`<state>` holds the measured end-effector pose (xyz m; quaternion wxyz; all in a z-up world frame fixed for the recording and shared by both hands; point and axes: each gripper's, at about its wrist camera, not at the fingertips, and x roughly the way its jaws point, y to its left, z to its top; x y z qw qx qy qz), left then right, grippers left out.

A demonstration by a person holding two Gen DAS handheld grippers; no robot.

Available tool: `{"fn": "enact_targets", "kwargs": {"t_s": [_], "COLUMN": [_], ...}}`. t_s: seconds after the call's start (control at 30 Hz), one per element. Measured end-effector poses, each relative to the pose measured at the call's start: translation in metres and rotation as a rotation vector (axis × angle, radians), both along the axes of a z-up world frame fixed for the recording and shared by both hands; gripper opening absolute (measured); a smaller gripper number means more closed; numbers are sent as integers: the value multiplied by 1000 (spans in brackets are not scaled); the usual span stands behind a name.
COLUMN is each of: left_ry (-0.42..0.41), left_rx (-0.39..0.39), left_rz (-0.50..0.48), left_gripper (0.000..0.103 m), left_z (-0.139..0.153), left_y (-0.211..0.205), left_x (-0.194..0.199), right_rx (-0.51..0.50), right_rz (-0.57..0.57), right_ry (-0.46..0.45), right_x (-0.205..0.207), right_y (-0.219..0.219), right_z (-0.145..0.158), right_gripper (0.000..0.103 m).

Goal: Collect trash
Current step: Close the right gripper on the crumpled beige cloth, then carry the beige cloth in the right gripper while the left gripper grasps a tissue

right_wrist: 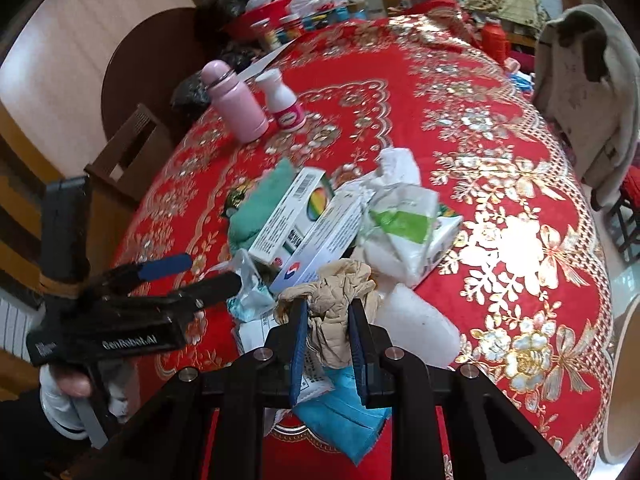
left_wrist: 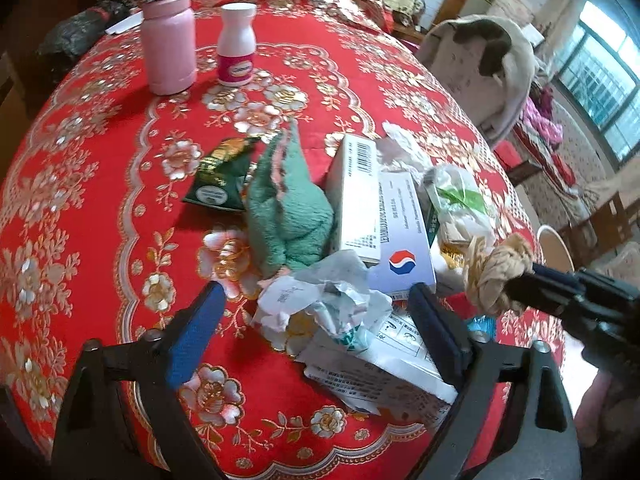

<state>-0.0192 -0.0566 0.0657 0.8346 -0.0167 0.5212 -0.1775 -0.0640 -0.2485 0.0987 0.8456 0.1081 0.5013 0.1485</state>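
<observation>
Across the red floral tablecloth (left_wrist: 120, 160), my right gripper (right_wrist: 328, 332) pinched a beige rag (right_wrist: 340, 292) while my spread left gripper (left_wrist: 316, 328) straddled crumpled paper (left_wrist: 320, 300), lower centre.

Left gripper (left_wrist: 316, 320): jaws spread wide, blue pads (left_wrist: 192, 336) angled outward, nothing between them, held low and pointing forward. Right gripper (right_wrist: 328, 320): jaws drawn close, clamped on a wad of tan fabric (right_wrist: 336, 296). Gloved left hand (right_wrist: 68, 396) wraps the left gripper's handle.
</observation>
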Motion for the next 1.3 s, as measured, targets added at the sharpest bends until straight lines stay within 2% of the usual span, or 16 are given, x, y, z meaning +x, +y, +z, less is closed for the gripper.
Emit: {"fn": "enact_targets", "kwargs": {"t_s": [0.13, 0.27, 0.33, 0.4, 0.63, 0.9, 1.1, 1.3], "left_ry": [31, 42, 39, 36, -13, -47, -55, -38], "left_rx": [10, 9, 3, 4, 1, -92, -129, -156], "left_rz": [-32, -32, -25, -19, 38, 97, 38, -93], "left_gripper": [48, 31, 19, 15, 12, 12, 12, 12], "left_z": [-12, -18, -16, -13, 10, 56, 75, 79], "left_y": [-6, -3, 2, 6, 16, 13, -40, -120], "left_x": [5, 5, 4, 4, -5, -19, -33, -43], "right_rx": [7, 8, 9, 16, 48, 54, 49, 34], "right_rz": [-18, -26, -30, -33, 4, 78, 24, -123], "right_ry": [2, -1, -7, -11, -22, -93, -97, -71], "right_x": [-3, -7, -8, -10, -10, -18, -31, -53], "right_y": [1, 3, 4, 4, 3, -19, -68, -149], "right_z": [-1, -1, 0, -1, 1, 29, 32, 24], "right_gripper": [19, 19, 19, 19, 19, 19, 19, 19]}}
